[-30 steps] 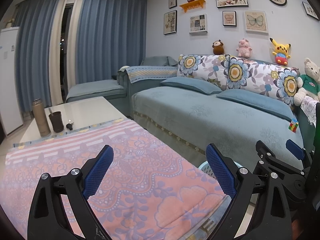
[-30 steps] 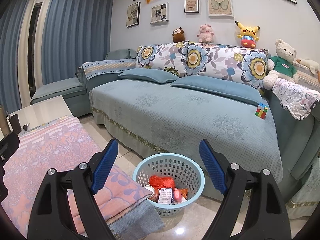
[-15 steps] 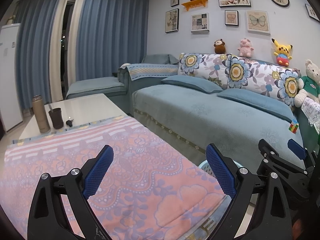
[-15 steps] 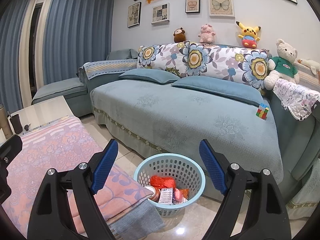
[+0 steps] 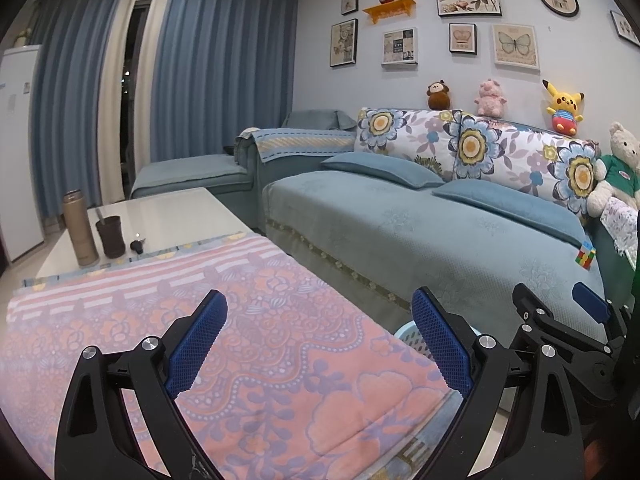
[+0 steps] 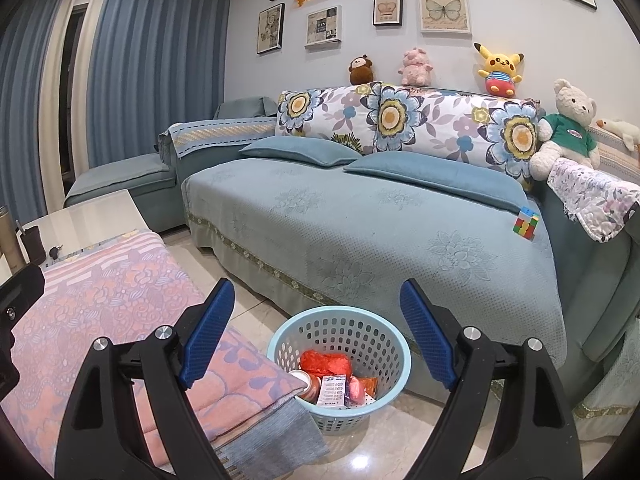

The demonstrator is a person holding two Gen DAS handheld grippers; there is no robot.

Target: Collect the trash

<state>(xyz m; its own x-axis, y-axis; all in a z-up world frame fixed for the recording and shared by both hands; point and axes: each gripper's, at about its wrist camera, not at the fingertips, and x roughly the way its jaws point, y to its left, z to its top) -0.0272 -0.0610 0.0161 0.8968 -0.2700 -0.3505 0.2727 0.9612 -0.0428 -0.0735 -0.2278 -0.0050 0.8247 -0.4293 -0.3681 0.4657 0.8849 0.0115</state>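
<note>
A light blue plastic basket (image 6: 340,322) stands on the floor between the table and the sofa. Inside it lie red crumpled wrapping (image 6: 325,363), a can (image 6: 306,382), a printed packet (image 6: 332,391) and other scraps. My right gripper (image 6: 316,304) hangs above the basket, open, nothing between its blue pads. My left gripper (image 5: 320,316) is open too, held over the pink flowered cloth (image 5: 248,344) on the table, empty. The right gripper's black frame (image 5: 560,340) shows at the right edge of the left wrist view; a sliver of the basket rim (image 5: 412,330) peeks out there.
A tall bronze flask (image 5: 79,228), a dark cup (image 5: 110,236) and keys (image 5: 137,245) stand on the white table's far end. The blue sofa (image 6: 360,232) carries cushions, plush toys and a colourful cube (image 6: 525,223). Tiled floor (image 6: 384,452) lies around the basket.
</note>
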